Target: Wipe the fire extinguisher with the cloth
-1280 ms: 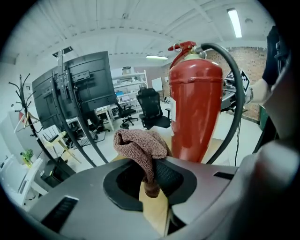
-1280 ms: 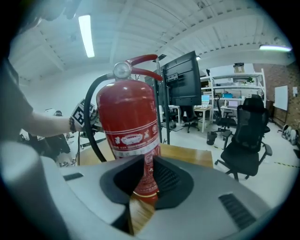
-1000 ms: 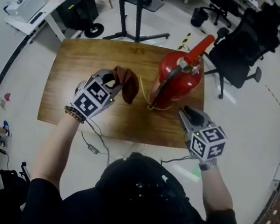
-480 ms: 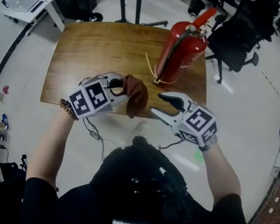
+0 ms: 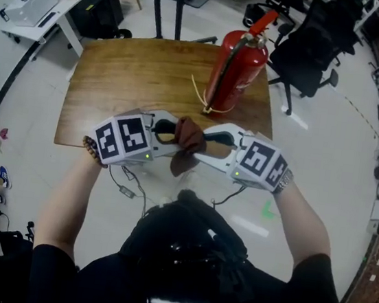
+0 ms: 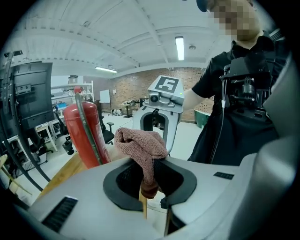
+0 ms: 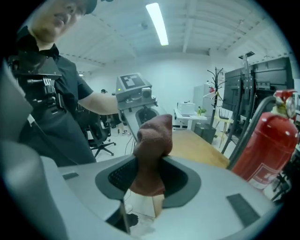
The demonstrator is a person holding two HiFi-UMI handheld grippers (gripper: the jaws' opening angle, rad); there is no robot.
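Well short of the extinguisher, my left claw clamps the cloth as my right claw, jaws apart and just closing, flanks it.

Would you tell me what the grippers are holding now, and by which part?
The left gripper pinches the cloth by its narrow end; the right gripper, jaws just closing, flanks it without gripping.

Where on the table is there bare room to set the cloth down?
The wooden table is bare across its left half and middle, far edge to near edge. Crowded: the far right, where the fire extinguisher stands with a yellow cord at its base.
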